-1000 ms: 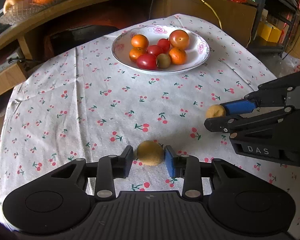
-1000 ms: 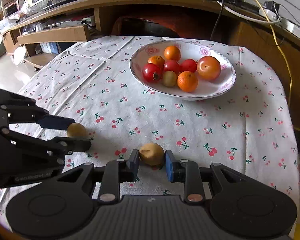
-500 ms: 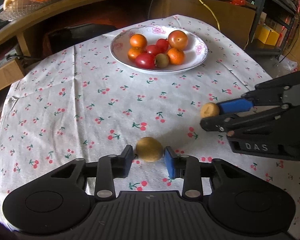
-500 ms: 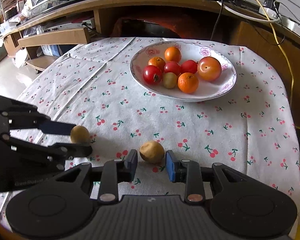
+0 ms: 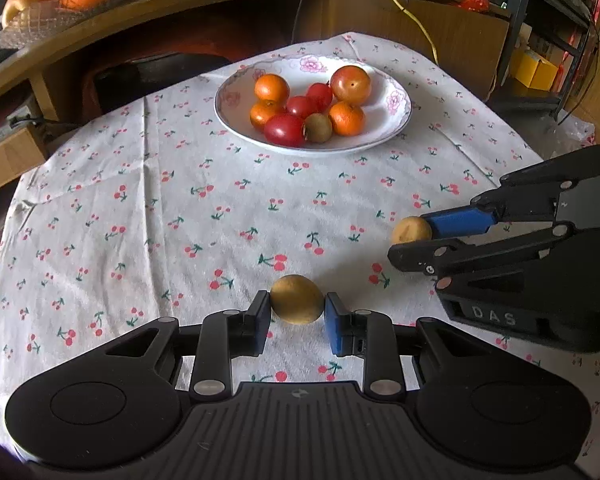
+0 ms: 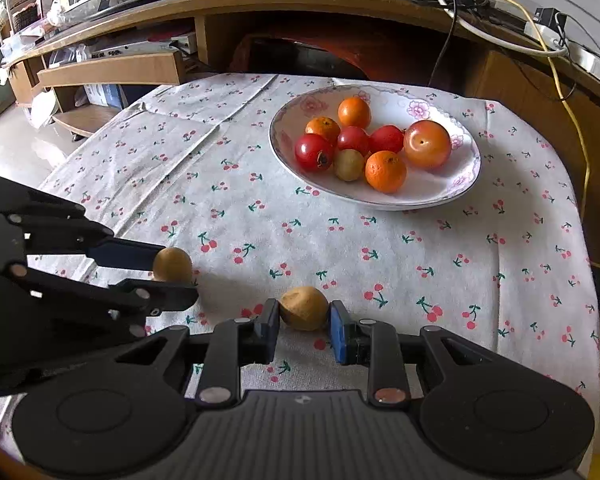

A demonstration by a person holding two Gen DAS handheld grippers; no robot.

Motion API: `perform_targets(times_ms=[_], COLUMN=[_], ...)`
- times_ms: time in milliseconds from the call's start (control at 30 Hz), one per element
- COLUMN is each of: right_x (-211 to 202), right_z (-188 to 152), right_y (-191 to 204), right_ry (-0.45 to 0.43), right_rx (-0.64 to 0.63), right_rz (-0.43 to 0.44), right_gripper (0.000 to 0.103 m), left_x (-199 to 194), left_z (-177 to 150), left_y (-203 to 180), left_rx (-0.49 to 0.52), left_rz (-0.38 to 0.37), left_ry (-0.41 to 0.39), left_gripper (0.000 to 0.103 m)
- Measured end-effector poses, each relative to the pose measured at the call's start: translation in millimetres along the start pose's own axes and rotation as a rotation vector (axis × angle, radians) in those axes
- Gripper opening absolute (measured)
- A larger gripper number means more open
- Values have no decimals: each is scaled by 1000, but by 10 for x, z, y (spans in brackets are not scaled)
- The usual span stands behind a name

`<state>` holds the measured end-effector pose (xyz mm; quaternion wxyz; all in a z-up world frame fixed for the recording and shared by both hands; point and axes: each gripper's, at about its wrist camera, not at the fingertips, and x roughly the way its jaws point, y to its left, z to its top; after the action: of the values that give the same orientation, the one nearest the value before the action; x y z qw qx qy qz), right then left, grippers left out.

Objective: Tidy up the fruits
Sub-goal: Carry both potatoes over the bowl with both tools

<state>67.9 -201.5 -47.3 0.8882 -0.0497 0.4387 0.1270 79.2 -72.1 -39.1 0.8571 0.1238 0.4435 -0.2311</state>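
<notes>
Both grippers, left (image 5: 296, 312) and right (image 6: 304, 316), clamp small, probably firm brown fruits at their middles; plate (image 5: 396, 120) at 12 o'clock.

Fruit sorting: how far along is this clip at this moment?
Done: seven fruits already sit in the white plate. In hand: the left gripper is closed on one brown fruit, and the right gripper on another brown fruit, both low over the cherry tablecloth. Left: carrying both to the plate; no other loose fruit shows on the cloth.
</notes>
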Motion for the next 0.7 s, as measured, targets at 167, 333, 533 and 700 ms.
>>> perform_targets(times_ms=[167, 333, 533, 700], right_x=[-84, -154, -198, -228], right_z=[53, 103, 126, 140], right_y=[-29, -38, -59, -43], right_ry=[-32, -57, -73, -83], right_rx=[22, 34, 50, 51], right_rz=[3, 2, -1, 6], right_gripper=[26, 26, 26, 26], left_x=[-6, -24, -51, -80], left_z=[66, 134, 224, 278], left_y=[-7, -17, 17, 25], left_rx=[-4, -9, -26, -34], left_rz=[4, 9, 19, 22], left_ry=[-16, -32, -51, -65], left_gripper=[37, 37, 37, 37])
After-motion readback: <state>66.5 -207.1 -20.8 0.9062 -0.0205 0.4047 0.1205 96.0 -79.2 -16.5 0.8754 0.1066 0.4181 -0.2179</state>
